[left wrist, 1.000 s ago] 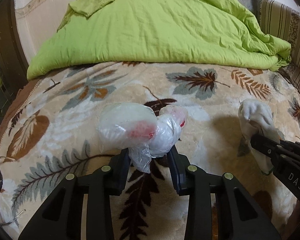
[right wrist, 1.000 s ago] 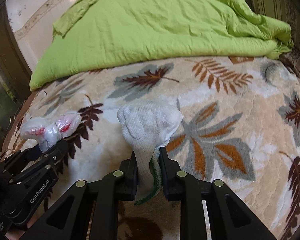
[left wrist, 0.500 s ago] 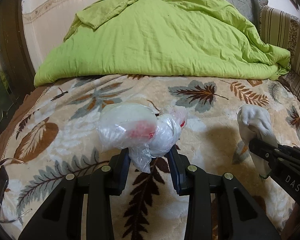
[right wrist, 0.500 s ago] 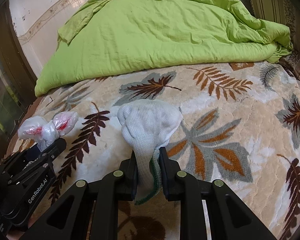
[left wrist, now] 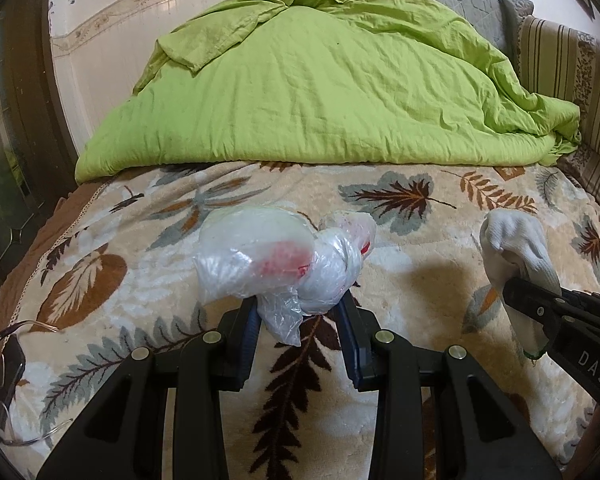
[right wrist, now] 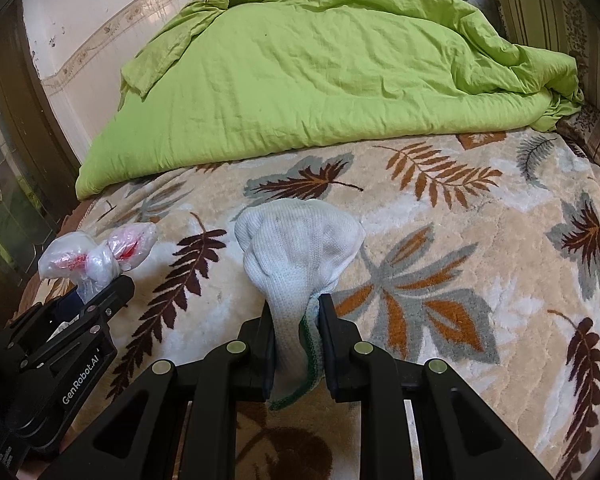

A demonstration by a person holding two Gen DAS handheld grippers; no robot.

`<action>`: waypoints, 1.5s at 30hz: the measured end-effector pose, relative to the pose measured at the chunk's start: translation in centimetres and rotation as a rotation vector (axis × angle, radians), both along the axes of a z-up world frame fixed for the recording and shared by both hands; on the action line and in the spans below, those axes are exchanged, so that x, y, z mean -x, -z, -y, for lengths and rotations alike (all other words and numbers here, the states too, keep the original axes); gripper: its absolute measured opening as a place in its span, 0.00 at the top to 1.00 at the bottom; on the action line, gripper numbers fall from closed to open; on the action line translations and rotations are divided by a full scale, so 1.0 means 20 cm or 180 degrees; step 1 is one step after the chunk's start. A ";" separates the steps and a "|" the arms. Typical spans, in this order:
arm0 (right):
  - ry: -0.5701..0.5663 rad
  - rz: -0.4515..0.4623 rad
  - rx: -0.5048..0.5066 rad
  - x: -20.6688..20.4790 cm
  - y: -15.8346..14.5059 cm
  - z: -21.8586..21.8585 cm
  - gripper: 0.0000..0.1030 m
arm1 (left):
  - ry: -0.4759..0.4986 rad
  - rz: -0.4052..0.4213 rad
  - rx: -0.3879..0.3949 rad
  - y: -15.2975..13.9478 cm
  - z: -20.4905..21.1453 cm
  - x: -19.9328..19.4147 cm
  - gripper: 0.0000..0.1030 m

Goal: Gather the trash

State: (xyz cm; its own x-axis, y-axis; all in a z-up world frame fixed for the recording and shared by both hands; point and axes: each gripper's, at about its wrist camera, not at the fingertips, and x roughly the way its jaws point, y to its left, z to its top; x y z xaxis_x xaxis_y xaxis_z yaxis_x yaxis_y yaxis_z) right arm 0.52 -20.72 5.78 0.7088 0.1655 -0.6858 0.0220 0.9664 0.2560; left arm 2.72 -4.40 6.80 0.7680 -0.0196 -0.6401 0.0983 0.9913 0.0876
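At the left, my left claw (left wrist: 298, 312) pinches the crumpled plastic bag (left wrist: 276, 258) by its twisted neck, lifted over the leaf-pattern blanket (left wrist: 412, 280). I think it is light, soft and slippery, so the neck is the good place. At the right, my right claw (right wrist: 294, 316) is pressed on the cuff of the white knit glove (right wrist: 300, 248), soft and limp.

1. Leaf-patterned blanket (right wrist: 440, 240) lies open ahead of both tongs.
2. Green duvet (left wrist: 320, 92) heaps across the far side (wall behind).
3. Eyeglasses (left wrist: 4, 364) sit near the left edge.
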 end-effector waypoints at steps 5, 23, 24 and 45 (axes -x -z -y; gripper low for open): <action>-0.0015 0.0020 -0.0001 0.01 -0.01 -0.01 0.80 | -0.0019 0.0063 -0.0006 -0.02 0.00 0.01 0.66; -0.0023 0.0033 0.0012 0.01 -0.02 -0.01 0.80 | -0.0043 0.0127 -0.0001 -0.04 -0.01 0.03 0.66; -0.0021 0.0034 0.0013 0.02 -0.02 -0.01 0.80 | -0.0043 0.0128 0.0000 -0.05 -0.01 0.03 0.66; 0.0090 0.0117 -0.0057 0.20 -0.09 0.02 0.80 | 0.0034 0.0181 0.0062 -0.08 -0.02 0.18 0.66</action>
State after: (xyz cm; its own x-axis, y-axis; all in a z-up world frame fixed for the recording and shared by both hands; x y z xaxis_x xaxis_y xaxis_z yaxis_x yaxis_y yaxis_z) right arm -3.44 -21.03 7.64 0.7379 0.1571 -0.6564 0.0396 0.9608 0.2744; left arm -0.82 -3.91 8.36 0.8028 -0.0399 -0.5949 0.1042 0.9918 0.0741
